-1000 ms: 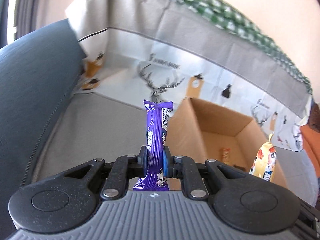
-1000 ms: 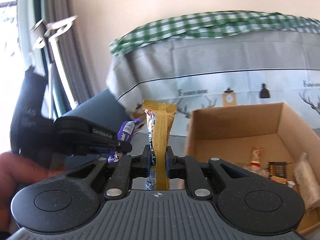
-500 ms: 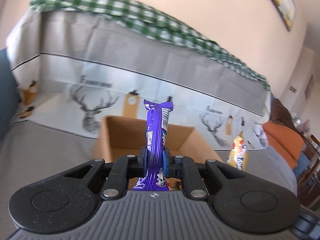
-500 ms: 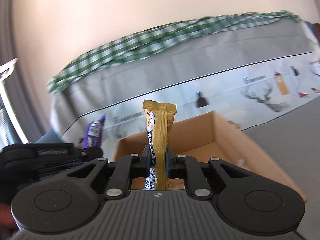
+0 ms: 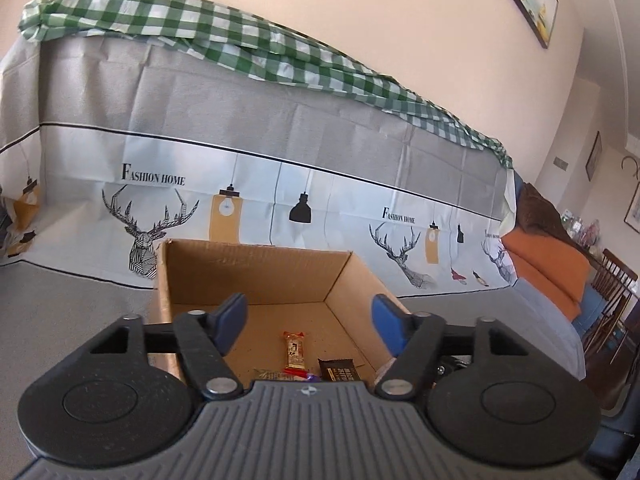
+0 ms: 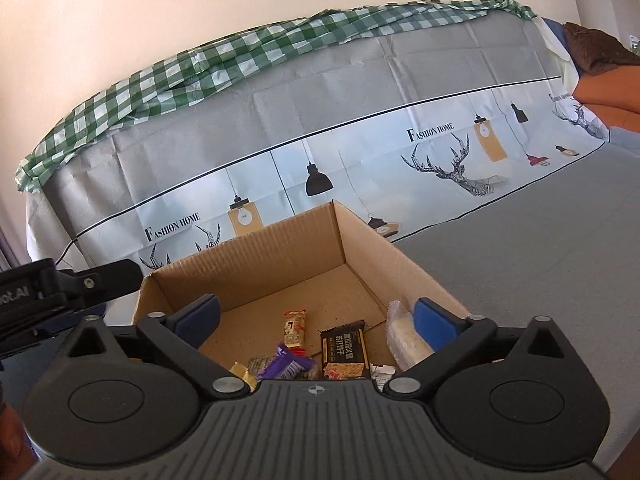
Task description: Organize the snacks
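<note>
An open cardboard box (image 5: pixel 256 272) (image 6: pixel 280 256) sits on the grey sofa seat. My left gripper (image 5: pixel 308 316) is open and empty, over the box's near edge. My right gripper (image 6: pixel 316 316) is open and empty, also over the box. Inside lie several snacks: the purple bar (image 6: pixel 286 366), a gold wrapper (image 6: pixel 240 372), an orange-red bar (image 5: pixel 295 350) (image 6: pixel 296 326), a dark brown bar (image 5: pixel 338 368) (image 6: pixel 344 346) and a clear pack of pale crackers (image 6: pixel 404 336). The left gripper's body shows at the left edge of the right wrist view (image 6: pixel 60 284).
A deer-print grey cover (image 5: pixel 280 184) hangs over the sofa back, with a green checked cloth (image 5: pixel 224 36) on top. Orange cushions (image 5: pixel 548 264) and wooden chairs (image 5: pixel 612 292) stand to the right. Grey seat (image 6: pixel 540 240) spreads right of the box.
Both grippers have opened and let go of their bars. The purple bar and the gold bar now lie in the box. Both grippers moved over the box.
</note>
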